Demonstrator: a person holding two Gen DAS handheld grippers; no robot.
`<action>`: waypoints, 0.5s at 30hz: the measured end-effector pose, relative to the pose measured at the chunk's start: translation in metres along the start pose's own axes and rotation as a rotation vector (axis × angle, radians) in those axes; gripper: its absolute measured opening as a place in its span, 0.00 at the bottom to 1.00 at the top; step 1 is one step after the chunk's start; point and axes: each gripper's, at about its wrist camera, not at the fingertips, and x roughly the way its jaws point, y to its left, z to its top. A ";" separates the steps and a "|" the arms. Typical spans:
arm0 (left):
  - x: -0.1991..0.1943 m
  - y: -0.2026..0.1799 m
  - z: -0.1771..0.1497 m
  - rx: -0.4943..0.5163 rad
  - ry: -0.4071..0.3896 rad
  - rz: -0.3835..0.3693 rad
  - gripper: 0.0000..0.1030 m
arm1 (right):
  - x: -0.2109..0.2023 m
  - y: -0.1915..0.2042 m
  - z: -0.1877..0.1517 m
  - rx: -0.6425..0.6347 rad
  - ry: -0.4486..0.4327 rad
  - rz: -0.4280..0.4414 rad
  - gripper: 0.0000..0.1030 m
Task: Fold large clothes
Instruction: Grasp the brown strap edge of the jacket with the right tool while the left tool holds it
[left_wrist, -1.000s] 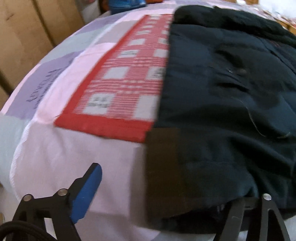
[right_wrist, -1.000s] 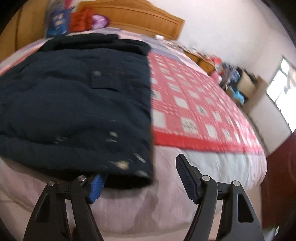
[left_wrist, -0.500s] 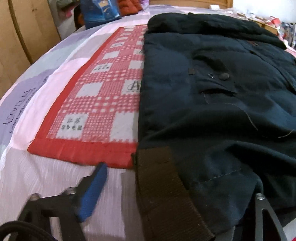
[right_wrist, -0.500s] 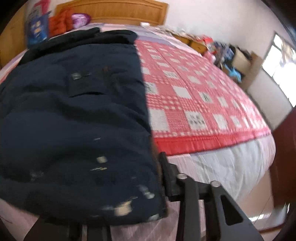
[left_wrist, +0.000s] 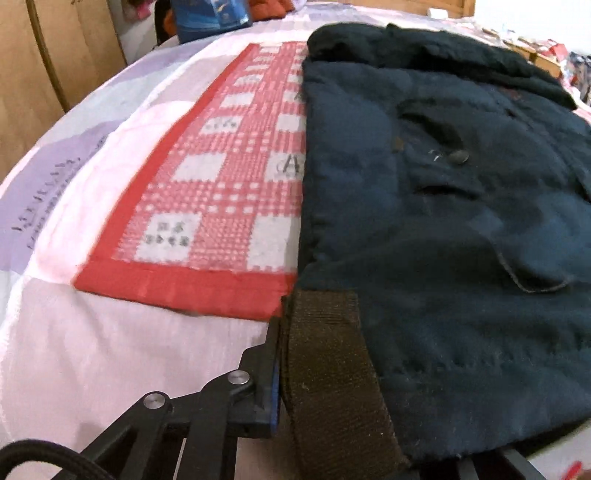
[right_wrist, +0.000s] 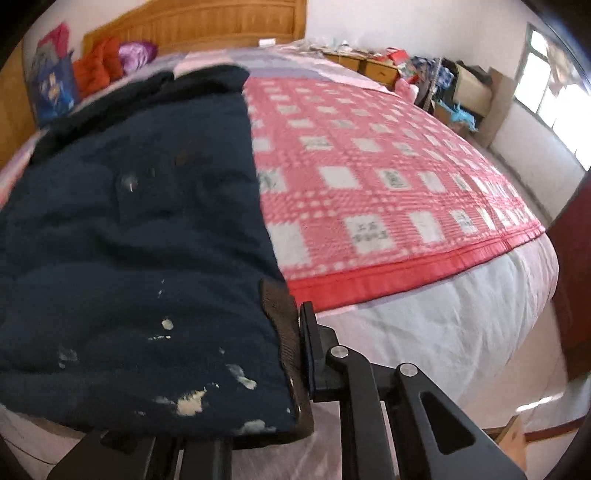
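Dark jacket (left_wrist: 461, 240) lies flat on bed (left_wrist: 110, 350); left claw (left_wrist: 332, 387) clamped on its near hem corner; right claw (right_wrist: 295, 369) still closing on opposite corner; lift both evenly, fold hem toward collar, keep edges aligned.

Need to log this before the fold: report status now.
Left gripper shut on jacket hem corner. Right gripper closing on opposite corner. Nothing in the way.
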 end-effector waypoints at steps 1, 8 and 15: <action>-0.011 -0.001 0.004 0.014 -0.019 0.002 0.15 | -0.007 0.001 0.002 -0.005 -0.013 -0.001 0.14; -0.055 0.002 0.015 0.083 -0.042 -0.018 0.15 | -0.062 -0.007 0.023 -0.010 -0.086 0.023 0.13; -0.101 0.000 -0.017 0.127 0.056 -0.039 0.15 | -0.107 -0.017 0.008 -0.086 -0.017 0.021 0.13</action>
